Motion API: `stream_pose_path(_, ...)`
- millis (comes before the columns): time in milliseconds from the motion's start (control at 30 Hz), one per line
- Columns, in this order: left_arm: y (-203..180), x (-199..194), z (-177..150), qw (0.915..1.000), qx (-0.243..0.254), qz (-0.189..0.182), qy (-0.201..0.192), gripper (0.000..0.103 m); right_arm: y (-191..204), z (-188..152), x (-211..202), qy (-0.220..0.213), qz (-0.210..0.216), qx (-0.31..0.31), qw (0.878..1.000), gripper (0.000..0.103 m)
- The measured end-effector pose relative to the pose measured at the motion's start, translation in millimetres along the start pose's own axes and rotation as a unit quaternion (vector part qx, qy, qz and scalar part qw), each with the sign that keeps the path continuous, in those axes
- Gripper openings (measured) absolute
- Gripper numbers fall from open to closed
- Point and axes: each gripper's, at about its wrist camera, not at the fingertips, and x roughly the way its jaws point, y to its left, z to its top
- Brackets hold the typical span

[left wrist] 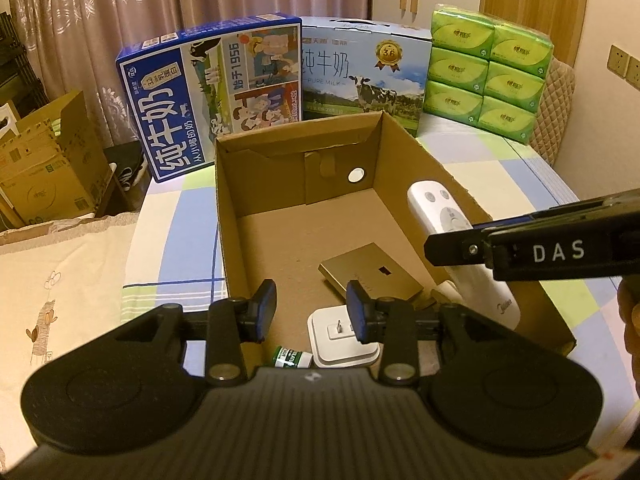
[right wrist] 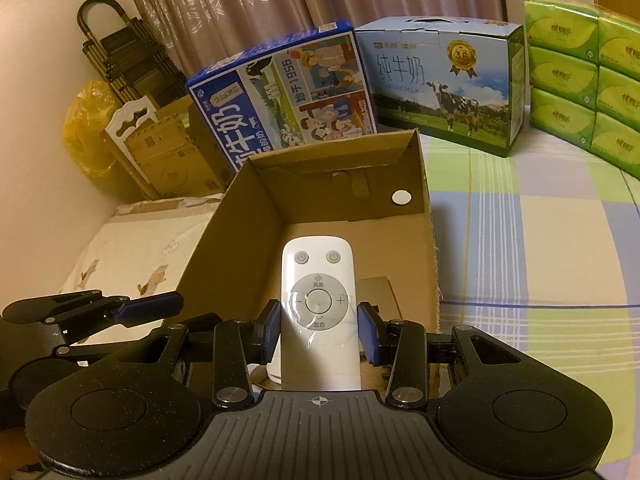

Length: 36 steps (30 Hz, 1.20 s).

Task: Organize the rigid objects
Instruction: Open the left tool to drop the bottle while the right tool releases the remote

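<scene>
An open cardboard box (left wrist: 298, 133) stands on a checked sheet. On its floor lie a flat gold case (left wrist: 370, 276), a white socket adapter (left wrist: 344, 340) and a small green-labelled bottle (left wrist: 292, 358). My left gripper (left wrist: 312, 305) hangs over the box's near end, its blue pads apart with nothing between them. My right gripper (right wrist: 320, 330) is shut on a white remote (right wrist: 318, 304), holding it tilted over the box (right wrist: 332, 145) above the gold case (right wrist: 378, 292). In the left wrist view the remote (left wrist: 438, 214) rises by the box's right wall, with a right gripper finger (left wrist: 452, 246) across it.
Two milk cartons (left wrist: 208, 96) (left wrist: 360, 76) stand behind the box, and stacked green tissue packs (left wrist: 488, 72) at the back right. Left of the bed sit brown cartons (left wrist: 44, 168), a folded black rack (right wrist: 120, 52) and a yellow bag (right wrist: 86, 128). The checked sheet (right wrist: 540, 260) spreads to the right.
</scene>
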Motion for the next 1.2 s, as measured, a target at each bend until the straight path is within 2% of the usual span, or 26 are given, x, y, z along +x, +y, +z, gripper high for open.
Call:
stream_pose_path(467,3,0,-1,1.0000,-0.006,0.000,0.000,0.033,-1,1,7,0.009,0.006,0.012,1.000,0.038)
stream_pose_path(600,5,-3,-2,1.0000,-0.009,0.000,-0.003,0.033,-2,3,2,-0.012,0.019,0.015,1.000,0.041)
stream_pose_path(733,6,-8,-3,0.9999,-0.016,-0.001,-0.006,0.034,1,4,-2,-0.017,0.008,0.011,1.000,0.046)
stream_pose_path(967,5,-20,-6,0.9996,-0.028,-0.002,-0.009,0.035,-3,-3,-12,-0.017,-0.004,0.017,1.000,0.047)
stream_pose_path(1067,3,-27,-8,0.9993,-0.036,0.002,-0.011,0.040,-3,-9,-19,-0.015,-0.011,0.018,1.000,0.048)
stream_pose_path(1200,1,-42,-14,0.9987,-0.048,0.007,-0.014,0.054,1,-18,-32,-0.013,-0.022,0.011,1.000,0.052)
